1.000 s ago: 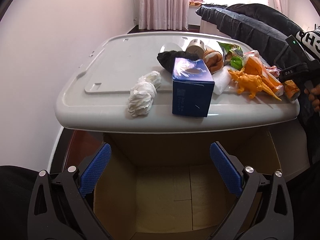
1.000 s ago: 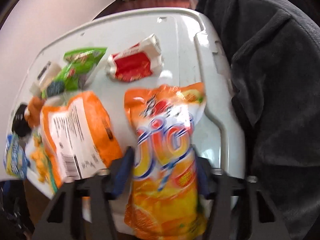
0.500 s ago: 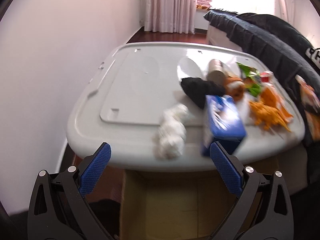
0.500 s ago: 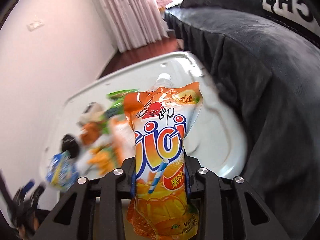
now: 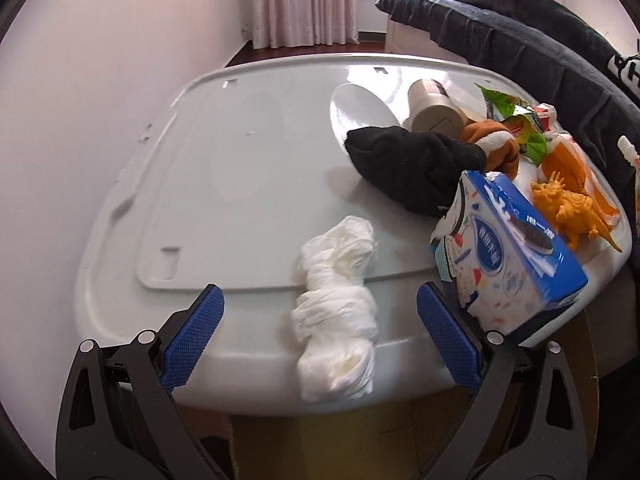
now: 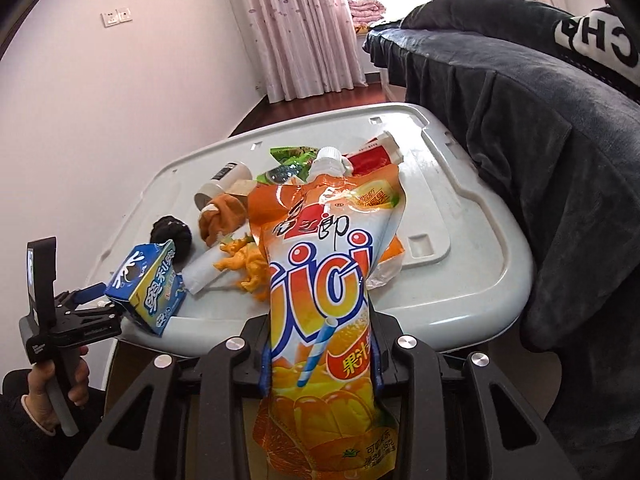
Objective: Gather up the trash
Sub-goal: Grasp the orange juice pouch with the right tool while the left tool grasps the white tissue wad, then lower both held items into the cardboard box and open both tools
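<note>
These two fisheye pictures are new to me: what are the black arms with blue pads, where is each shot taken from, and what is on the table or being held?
There is no robot here. A person holds a hand-held two-finger gripper in each hand, and a camera on each looks forward along its fingers.

The left view shows the left gripper, its blue pads wide apart but closing, with nothing pressed between them. It points at a white tissue wad on the grey table. Beside that sit a blue cookie box, a black sock, an orange dinosaur toy, a can and snack wrappers. A cardboard box stands below the table edge.

The right view shows the right gripper shut on an orange juice pouch, held above the table. At its left edge you see the hand that holds the left gripper.
</note>
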A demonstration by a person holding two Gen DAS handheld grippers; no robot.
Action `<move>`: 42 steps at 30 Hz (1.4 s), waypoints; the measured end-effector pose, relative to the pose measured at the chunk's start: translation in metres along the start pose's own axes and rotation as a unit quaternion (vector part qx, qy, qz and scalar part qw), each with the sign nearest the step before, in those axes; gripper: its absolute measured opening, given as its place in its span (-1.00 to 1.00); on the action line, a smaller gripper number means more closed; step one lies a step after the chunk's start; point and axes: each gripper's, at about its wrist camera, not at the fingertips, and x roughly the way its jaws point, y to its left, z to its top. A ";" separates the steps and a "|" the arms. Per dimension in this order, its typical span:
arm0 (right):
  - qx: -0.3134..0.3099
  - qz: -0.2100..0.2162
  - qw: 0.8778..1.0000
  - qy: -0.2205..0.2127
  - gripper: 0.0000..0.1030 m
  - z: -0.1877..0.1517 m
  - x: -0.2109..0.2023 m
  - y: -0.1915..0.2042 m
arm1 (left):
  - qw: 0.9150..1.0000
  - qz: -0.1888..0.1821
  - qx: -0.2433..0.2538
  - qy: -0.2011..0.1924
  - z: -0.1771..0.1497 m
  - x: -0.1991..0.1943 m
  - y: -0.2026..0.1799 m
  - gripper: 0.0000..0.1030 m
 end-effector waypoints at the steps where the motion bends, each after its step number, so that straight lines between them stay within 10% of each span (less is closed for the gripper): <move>1: -0.001 -0.004 1.000 0.000 -0.33 -0.001 0.000 0.000 | 1.000 -0.006 0.003 0.000 -0.001 0.003 -0.002 0.42; 6: -0.005 -0.013 1.000 0.002 -0.33 -0.001 0.005 0.002 | 0.998 0.015 0.042 -0.032 -0.009 -0.005 -0.017 -0.33; 28: -0.028 0.062 0.998 -0.003 -0.33 -0.071 -0.066 0.065 | 0.997 -0.003 -0.049 -0.053 -0.071 -0.136 -0.022 -0.37; 42: -0.013 0.047 0.990 0.135 -0.33 -0.126 0.001 0.071 | 0.996 -0.022 -0.017 0.083 -0.125 -0.058 -0.055 -0.36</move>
